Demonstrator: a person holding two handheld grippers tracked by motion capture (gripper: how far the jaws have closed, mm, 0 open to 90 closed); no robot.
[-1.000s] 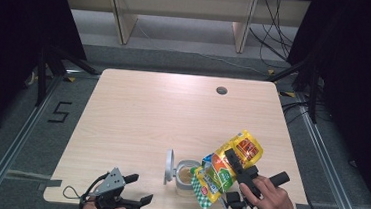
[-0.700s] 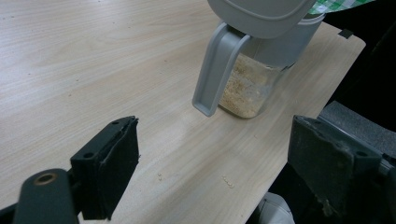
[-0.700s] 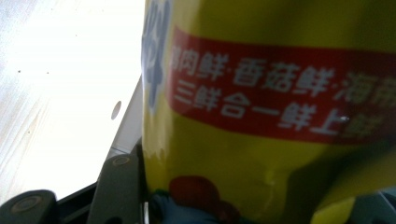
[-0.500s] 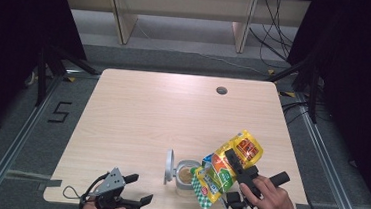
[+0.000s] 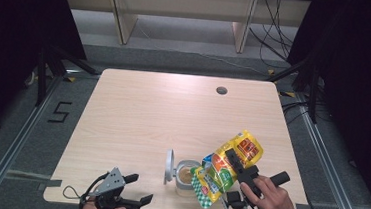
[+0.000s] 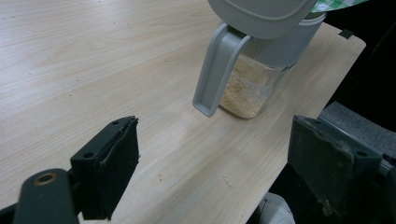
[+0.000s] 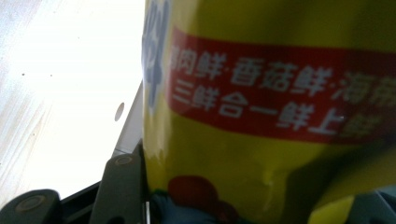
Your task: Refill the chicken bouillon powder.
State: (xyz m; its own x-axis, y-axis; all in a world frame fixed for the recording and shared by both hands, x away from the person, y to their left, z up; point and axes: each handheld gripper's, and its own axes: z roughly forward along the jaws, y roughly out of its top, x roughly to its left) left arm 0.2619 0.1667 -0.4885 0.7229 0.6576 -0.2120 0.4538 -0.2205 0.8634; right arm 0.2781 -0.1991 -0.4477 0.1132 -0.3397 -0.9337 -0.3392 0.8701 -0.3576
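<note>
Bag point(image 5: 229, 165), yellow with a red band and a green checked end, clamped in the right gripper point(image 5: 236, 163), tilted so the checked end hangs down over the open mouth of the jar point(image 5: 187, 177). In the right gripper view the bag point(image 7: 280, 116) sits tight between the jaws, one black jaw pressed flat against its left face, red band with white print just above the fingers. Right hand point(image 5: 269, 196) holds the gripper body at the near table edge, cable trailing below it. Jar stands upright just left of the right fingers, touching or nearly touching the bag's lower end, can't tell which. Jar holds pale beige powder, grey lid point(image 5: 169, 166) flipped up on its left side. Left gripper point(image 5: 132, 188) low at the near edge of the table point(image 5: 163, 113), well left of the jar, fingers point(image 6: 114, 163) wide apart with nothing between them. In the left gripper view the jar point(image 6: 252, 79) stands ahead of the open fingers, clear of both, its grey hinge arm hanging down toward them; a few crumbs on the wood between the fingers
</note>
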